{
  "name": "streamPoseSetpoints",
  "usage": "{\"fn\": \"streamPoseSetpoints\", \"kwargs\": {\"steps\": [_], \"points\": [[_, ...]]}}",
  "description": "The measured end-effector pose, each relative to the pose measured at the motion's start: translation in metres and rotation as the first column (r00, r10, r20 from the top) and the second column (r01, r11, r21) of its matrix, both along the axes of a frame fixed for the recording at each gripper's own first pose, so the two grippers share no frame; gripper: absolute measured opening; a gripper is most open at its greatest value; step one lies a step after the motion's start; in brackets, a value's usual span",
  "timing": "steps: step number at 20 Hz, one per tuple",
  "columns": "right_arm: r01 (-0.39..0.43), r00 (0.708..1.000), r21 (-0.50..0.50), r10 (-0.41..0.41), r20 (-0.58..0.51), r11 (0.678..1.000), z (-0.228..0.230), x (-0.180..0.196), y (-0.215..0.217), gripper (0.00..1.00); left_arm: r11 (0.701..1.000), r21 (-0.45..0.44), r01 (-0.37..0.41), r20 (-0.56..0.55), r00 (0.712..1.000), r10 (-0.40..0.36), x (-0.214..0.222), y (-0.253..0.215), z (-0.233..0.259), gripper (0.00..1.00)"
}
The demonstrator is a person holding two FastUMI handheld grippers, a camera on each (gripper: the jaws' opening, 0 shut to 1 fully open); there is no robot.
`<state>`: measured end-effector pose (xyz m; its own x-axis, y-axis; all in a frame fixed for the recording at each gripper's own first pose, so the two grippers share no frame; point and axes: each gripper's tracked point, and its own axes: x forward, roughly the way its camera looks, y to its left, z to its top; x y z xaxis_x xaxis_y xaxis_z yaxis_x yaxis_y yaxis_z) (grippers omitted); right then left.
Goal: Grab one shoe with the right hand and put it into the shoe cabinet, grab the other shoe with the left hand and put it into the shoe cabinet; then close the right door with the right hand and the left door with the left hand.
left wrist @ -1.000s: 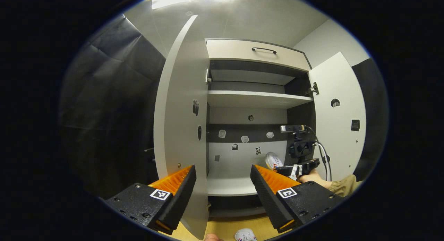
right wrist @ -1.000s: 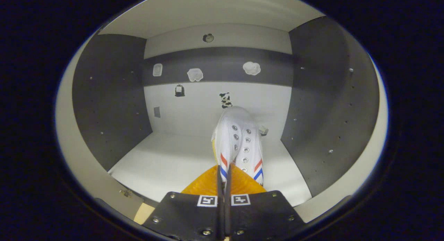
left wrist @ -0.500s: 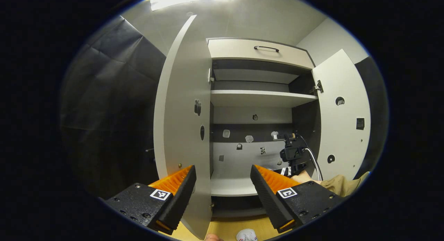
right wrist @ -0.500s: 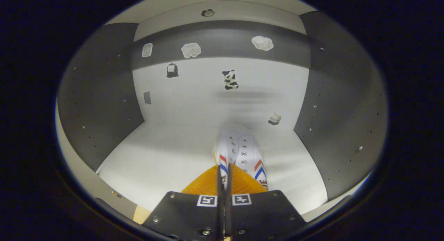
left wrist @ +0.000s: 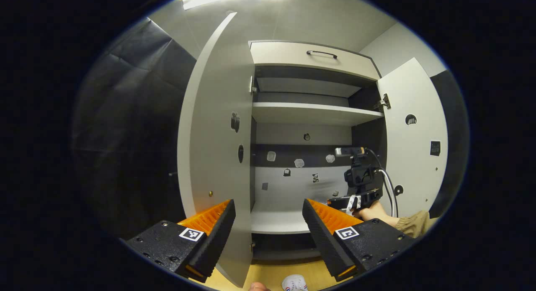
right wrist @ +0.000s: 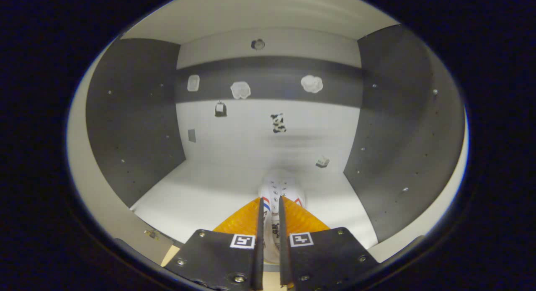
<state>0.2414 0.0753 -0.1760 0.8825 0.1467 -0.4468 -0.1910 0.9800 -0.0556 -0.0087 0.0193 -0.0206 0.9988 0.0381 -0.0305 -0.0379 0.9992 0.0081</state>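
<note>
- right tool (right wrist: 268, 207), in the right gripper view: narrow, with a slim gap between the jaws; shoe (right wrist: 279, 186) sits in that gap on the lower shelf (right wrist: 201, 197) of the shoe cabinet (right wrist: 134, 127), toe pointing to the far wall. cannot tell whether both fingers press on the collar or have just let go.
- looks set down flat, toward the right half of the shelf, near the front edge.
- same right tool (left wrist: 351, 203) seen from the left gripper view, far right, reaching into the cabinet, with a hand (left wrist: 374, 210) and sleeve behind it.
- left tool (left wrist: 268, 207): wide, holding nothing, hovering before the left door (left wrist: 209, 127), which stands open; right door (left wrist: 412, 148) open as well.
- other shoe (left wrist: 294, 282) on the floor (left wrist: 272, 274), near bottom edge, just below the left tool; partly cut off.
- handling, by judgement: canvas sneaker, light, soft upper that folds under a pinch, stiffer rubber sole and toe cap; not fragile, not slippery.
- best hold, likely: pinch the heel collar or one side wall of the opening, one finger inside and one outside; toe hangs down when lifted, so keep the carry level.
- laces and eyelets: poor spot to take, cloth likely to slide.
- placing the second: left half of the shelf looks free, beside the first.
</note>
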Motion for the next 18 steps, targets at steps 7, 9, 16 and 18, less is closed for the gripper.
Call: {"fn": "streamPoseSetpoints", "kwargs": {"steps": [7,9,16,18], "points": [[0.017,0.983,0.069,-0.029,0.182,0.997,0.103,-0.077,-0.027,0.16,0.994,-0.03,0.105,-0.126,0.986,-0.108,0.012,-0.04,-0.057,0.98],[0.017,0.977,0.09,-0.036,0.212,0.996,0.123,-0.1,-0.034,0.24,0.99,-0.057,0.126,-0.186,0.973,-0.134,0.017,-0.048,-0.085,0.98],[0.041,0.95,0.114,-0.074,0.303,0.993,0.172,-0.159,-0.056,0.54,0.98,-0.113,0.164,-0.479,0.855,-0.198,0.021,-0.062,-0.238,1.0],[0.045,0.94,0.12,-0.083,0.331,0.992,0.185,-0.173,-0.059,0.54,0.981,-0.107,0.16,-0.56,0.806,-0.192,0.016,-0.058,-0.284,1.0]]}}
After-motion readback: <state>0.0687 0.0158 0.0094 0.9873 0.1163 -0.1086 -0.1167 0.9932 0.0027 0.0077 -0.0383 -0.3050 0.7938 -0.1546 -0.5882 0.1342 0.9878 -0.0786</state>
